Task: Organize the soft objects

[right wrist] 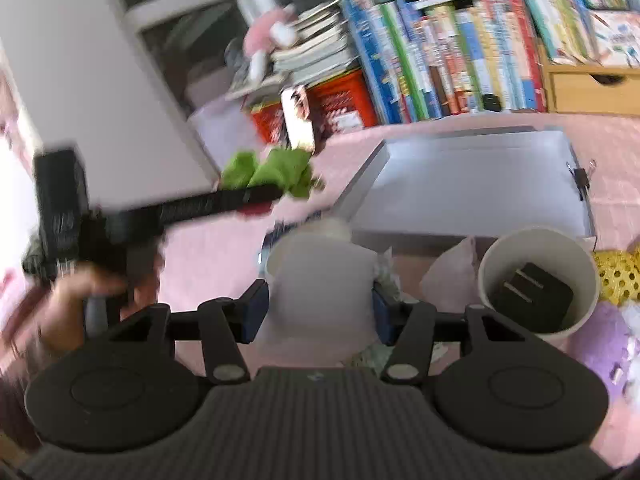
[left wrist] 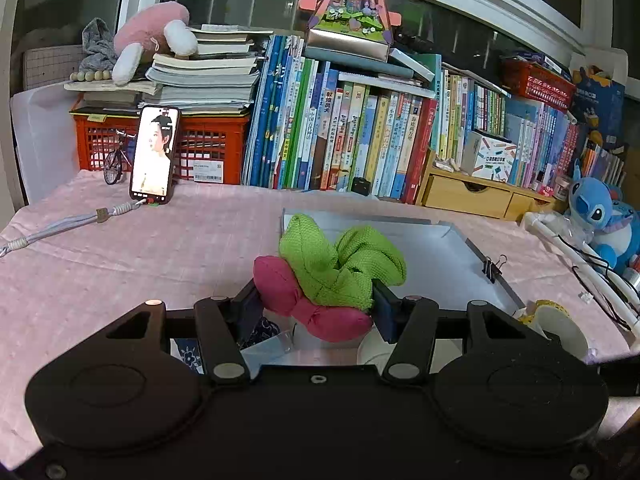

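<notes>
The left tongs (left wrist: 316, 308) grip a pink and green soft toy (left wrist: 332, 276) up above the desk (left wrist: 160, 248), beside the empty gray tray (left wrist: 448, 256), so sorting has barely begun. Only the blurry right view shows the right tongs (right wrist: 320, 312) squeezing a pale soft thing (right wrist: 320, 280), plus a white cup (right wrist: 538, 280).

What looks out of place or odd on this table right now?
One thing: the white cup beside the right claw holds a hard black block, seemingly a plug, not a soft item. The left claw grips the green-and-pink soft toy; the right claw grips a paper cup.
</notes>
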`<state>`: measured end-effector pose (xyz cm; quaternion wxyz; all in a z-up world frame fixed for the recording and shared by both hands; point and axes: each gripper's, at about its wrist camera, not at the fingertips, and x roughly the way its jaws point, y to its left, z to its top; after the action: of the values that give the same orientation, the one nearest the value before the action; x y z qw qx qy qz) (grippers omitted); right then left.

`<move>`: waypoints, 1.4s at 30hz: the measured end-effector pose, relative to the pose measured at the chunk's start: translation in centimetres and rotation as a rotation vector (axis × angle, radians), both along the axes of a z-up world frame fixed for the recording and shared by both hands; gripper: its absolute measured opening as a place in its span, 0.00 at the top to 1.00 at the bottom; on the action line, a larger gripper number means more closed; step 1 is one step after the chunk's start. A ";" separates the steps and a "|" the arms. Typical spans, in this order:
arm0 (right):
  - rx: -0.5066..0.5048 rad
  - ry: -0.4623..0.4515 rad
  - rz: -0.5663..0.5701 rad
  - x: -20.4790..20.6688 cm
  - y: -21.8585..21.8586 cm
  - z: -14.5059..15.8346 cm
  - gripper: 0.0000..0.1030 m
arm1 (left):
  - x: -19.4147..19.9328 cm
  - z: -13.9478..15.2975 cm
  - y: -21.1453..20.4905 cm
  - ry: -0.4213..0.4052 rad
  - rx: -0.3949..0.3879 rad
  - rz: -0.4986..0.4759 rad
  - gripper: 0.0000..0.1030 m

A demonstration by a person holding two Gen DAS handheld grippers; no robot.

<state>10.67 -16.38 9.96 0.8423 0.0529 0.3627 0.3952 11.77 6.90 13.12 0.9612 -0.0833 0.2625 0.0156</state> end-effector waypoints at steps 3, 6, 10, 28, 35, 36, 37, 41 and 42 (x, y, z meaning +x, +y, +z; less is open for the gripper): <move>-0.103 -0.008 0.062 -2.0 1.4 -1.7 0.44 | -0.1 -0.4 0.1 0.010 -0.001 0.008 0.48; -0.164 -0.011 0.080 -3.3 2.3 -3.5 0.44 | -0.2 -0.7 0.2 0.018 -0.003 0.013 0.48; -0.201 -0.022 0.073 -4.2 2.6 -4.7 0.38 | -0.6 -1.0 0.3 0.020 -0.003 0.015 0.48; -0.206 -0.066 -0.161 -3.2 -2.8 -4.6 0.18 | -1.1 -1.8 0.3 0.034 -0.017 0.030 0.48; -0.169 -0.126 -0.114 -3.7 -1.7 -3.5 0.53 | -1.1 -1.8 0.0 0.036 -0.024 0.014 0.48; -0.168 -0.125 -0.107 -3.7 -1.5 -3.5 0.54 | -1.2 -1.7 0.0 0.034 -0.024 0.012 0.48; -0.171 -0.122 -0.094 -3.7 -1.3 -3.6 0.53 | -1.2 -1.7 0.0 0.033 -0.024 0.011 0.48; -0.183 -0.126 -0.101 -3.4 -0.5 -4.1 0.34 | -1.3 -1.6 0.0 0.035 -0.026 0.010 0.48; -0.184 -0.126 -0.103 -3.4 -0.3 -4.2 0.32 | -1.3 -1.6 0.0 0.035 -0.026 0.010 0.48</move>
<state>7.30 -16.66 5.80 0.8840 -0.0310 0.3406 0.3187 10.47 6.87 11.50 0.9552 -0.0970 0.2791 0.0184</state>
